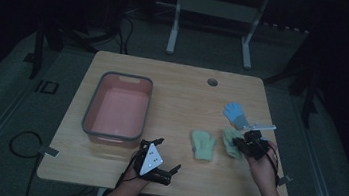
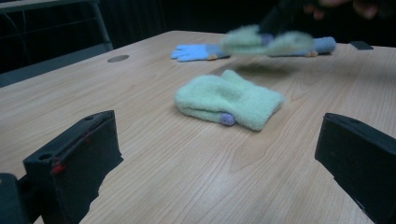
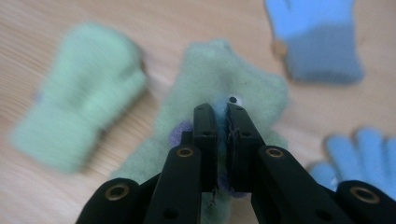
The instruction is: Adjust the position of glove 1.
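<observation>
Nearest the person, left tool (image 1: 157,162) gaping wide, holding nothing. Beyond, flat green mitten (image 2: 229,99) lying on the counter (image 1: 183,91). Just right of that mitten, right tool (image 3: 222,114) pinching second green mitten (image 3: 224,79), seen lifted in left gripper view. Farther, blue gloves (image 3: 317,37).

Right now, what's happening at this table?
A person is sorting gloves with two handheld claws. The right claw is shut on a green mitten, and in the left gripper view that mitten looks lifted off the table. The left claw waits open near the front edge, holding nothing. A second green mitten lies flat mid-table, two blue gloves sit beyond, and the pink bin on the left holds nothing.
</observation>
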`<state>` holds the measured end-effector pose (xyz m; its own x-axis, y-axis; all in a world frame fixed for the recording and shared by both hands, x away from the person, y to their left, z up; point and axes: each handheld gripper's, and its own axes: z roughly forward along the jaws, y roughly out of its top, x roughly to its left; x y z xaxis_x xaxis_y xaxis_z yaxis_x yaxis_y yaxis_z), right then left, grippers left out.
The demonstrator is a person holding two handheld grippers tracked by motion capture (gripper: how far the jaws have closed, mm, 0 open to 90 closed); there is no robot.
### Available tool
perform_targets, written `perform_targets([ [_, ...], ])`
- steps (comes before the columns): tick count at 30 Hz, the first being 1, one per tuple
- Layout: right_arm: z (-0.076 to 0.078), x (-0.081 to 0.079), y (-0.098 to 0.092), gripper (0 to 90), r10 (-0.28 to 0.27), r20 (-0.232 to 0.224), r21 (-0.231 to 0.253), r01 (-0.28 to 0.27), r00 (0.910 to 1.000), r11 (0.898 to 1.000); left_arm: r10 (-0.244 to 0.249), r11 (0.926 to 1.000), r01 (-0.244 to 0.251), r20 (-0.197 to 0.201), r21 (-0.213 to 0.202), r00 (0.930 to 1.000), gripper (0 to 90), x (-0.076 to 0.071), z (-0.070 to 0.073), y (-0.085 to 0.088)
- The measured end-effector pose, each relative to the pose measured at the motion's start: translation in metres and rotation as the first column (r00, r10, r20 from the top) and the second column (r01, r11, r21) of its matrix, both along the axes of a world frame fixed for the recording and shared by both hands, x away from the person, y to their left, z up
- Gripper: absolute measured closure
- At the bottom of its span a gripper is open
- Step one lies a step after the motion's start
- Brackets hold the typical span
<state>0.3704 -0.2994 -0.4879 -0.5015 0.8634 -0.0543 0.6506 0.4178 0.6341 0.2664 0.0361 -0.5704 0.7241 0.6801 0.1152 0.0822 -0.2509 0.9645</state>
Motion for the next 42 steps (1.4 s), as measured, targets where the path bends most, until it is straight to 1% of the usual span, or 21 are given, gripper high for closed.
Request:
perform_targets([
  [3, 0.021, -0.002, 0.011, 84.2, 0.036, 0.039, -0.005, -0.036, 0.9986, 0.999, 0.0, 1.0, 0.0, -0.001, -0.002, 1.0, 0.2, 0.0, 0.0, 0.0],
  [6, 0.035, -0.005, 0.026, 84.2, 0.081, 0.063, 0.002, -0.081, 0.9947, 0.997, -0.001, 1.0, 0.001, -0.002, -0.001, 1.0, 0.2, 0.0, 0.0, 0.0],
  [9, 0.043, -0.007, 0.042, 84.2, 0.119, 0.081, -0.001, -0.12, 0.9896, 0.993, -0.002, 1.0, 0.002, -0.005, -0.006, 1.0, 0.2, 0.0, 0.0, 0.001],
  [13, 0.044, -0.009, 0.061, 84.1, 0.17, 0.101, -0.014, -0.169, 0.9802, 0.985, -0.002, 1.0, 0.002, -0.005, -0.007, 1.0, 0.2, 0.001, 0.0, 0.001],
  [15, 0.041, -0.01, 0.069, 84.1, 0.202, 0.105, -0.027, -0.2, 0.9737, 0.979, -0.004, 1.0, 0.004, -0.007, -0.007, 1.0, 0.2, 0.001, 0.0, 0.001],
  [17, 0.036, -0.01, 0.075, 84.0, 0.219, 0.089, -0.033, -0.217, 0.9717, 0.976, -0.003, 0.9999, 0.003, -0.009, -0.01, 1.0, 0.2, 0.001, 0.0, 0.001],
  [18, 0.036, -0.01, 0.075, 84.0, 0.219, 0.089, -0.033, -0.217, 0.9717, 0.976, -0.003, 0.9999, 0.003, -0.009, -0.01, 1.0, 0.2, 0.001, 0.0, 0.001],
  [21, 0.025, -0.009, 0.081, 84.0, 0.233, 0.067, -0.037, -0.231, 0.9701, 0.972, -0.003, 0.9999, 0.003, -0.012, -0.01, 0.9999, 0.2, 0.001, 0.0, 0.001],
  [27, 0.004, -0.007, 0.088, 83.9, 0.225, 0.025, -0.053, -0.224, 0.974, 0.973, -0.002, 1.0, 0.002, -0.012, -0.008, 0.9999, 0.2, 0.001, 0.0, 0.001],
  [29, -0.003, -0.006, 0.088, 83.8, 0.229, 0.012, -0.042, -0.229, 0.9733, 0.973, 0.0, 1.0, 0.0, -0.012, -0.005, 0.9999, 0.2, 0.001, 0.0, 0.001],
  [31, -0.009, -0.005, 0.089, 83.6, 0.227, 0.001, -0.051, -0.227, 0.9738, 0.973, -0.002, 1.0, 0.002, -0.013, 0.003, 0.9999, 0.2, 0.001, 0.0, 0.0],
  [37, -0.025, -0.002, 0.088, 82.4, 0.219, -0.04, -0.032, -0.22, 0.9749, 0.975, -0.002, 1.0, 0.002, -0.016, 0.003, 0.9999, 0.2, 0.001, 0.0, 0.0],
  [40, -0.031, -0.003, 0.089, 81.8, 0.219, -0.045, -0.03, -0.221, 0.9746, 0.975, 0.027, 0.9994, -0.026, -0.029, 0.024, 0.9992, 0.2, 0.003, 0.001, -0.003],
  [42, -0.033, -0.003, 0.088, 81.8, 0.215, -0.048, -0.023, -0.216, 0.9755, 0.976, 0.035, 0.9991, -0.034, -0.032, 0.024, 0.9989, 0.3, 0.003, 0.001, -0.003],
])
